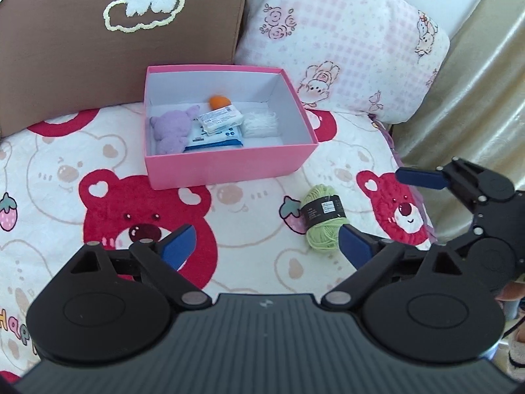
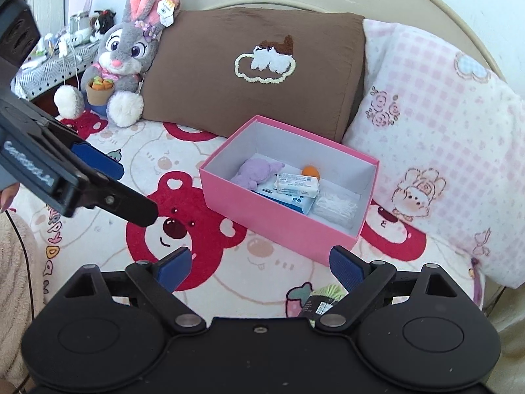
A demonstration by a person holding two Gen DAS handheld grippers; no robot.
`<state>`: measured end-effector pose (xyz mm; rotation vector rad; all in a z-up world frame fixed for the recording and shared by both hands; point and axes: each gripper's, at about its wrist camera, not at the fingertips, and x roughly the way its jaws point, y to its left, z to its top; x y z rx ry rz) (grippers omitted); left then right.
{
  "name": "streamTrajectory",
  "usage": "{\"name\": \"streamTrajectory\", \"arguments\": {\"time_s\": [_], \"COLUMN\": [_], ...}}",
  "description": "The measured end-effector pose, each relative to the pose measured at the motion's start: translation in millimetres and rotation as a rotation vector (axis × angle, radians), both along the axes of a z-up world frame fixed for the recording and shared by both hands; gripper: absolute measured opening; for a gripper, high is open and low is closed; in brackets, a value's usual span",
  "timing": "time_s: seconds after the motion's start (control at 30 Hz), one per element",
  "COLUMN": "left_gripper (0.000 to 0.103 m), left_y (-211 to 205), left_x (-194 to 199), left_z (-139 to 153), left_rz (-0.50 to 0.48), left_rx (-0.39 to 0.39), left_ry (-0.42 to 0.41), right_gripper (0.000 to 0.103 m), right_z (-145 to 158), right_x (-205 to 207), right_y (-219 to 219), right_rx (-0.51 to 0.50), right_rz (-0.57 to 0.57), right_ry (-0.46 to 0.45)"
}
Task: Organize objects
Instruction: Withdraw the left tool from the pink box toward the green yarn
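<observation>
One item is lying outside the box as I'm looking in: the green yarn skein [image 1: 322, 220], sitting on the bear-print blanket [image 1: 249, 216] just beside my left gripper's [image 1: 267, 246] right fingertip. I'm holding that gripper low over the blanket with its blue pads spread wide and nothing between them. My right gripper [image 2: 261, 267] is hovering with its fingers splayed apart too, empty, and in its own view the yarn is peeking out right under its right finger, mostly hidden, so I'm only guessing it's lying flat there.

Moving outward, the pink box [image 1: 229, 167] is resting on the blanket a little beyond the yarn, open-topped. Inside I'm seeing a purple plush [image 1: 172, 129], a blue wipes pack [image 1: 215, 139] with a white packet [image 1: 221, 118] lying on top, an orange ball [image 1: 220, 101] toward the back and a white bundle [image 1: 261, 124] to the right. Behind it, the brown pillow [image 1: 82, 65] and pink checked pillow [image 1: 344, 42] are leaning up.

I'm judging this as the last pick: the right gripper needs to drop onto the skein, close across its banded middle, then carry it to the free corner of the box.
</observation>
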<state>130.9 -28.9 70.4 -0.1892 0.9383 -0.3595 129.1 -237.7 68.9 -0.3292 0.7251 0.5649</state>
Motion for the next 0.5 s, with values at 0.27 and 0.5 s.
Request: {"name": "streamTrajectory", "arguments": {"time_s": [0.27, 0.5], "left_gripper": [0.095, 0.095], "left_y": [-26, -38], "left_x": [6, 27], "left_z": [-14, -30], "left_rz": [-0.026, -0.023], "left_rx": [-0.002, -0.05], "left_ry": [-0.019, 0.018], "right_gripper": [0.094, 0.095], "right_z": [-19, -45], "right_x": [-18, 3], "right_y": [-27, -31], "right_rx": [0.147, 0.103], "right_rz": [0.045, -0.053], "right_ry": [-0.109, -0.05]}}
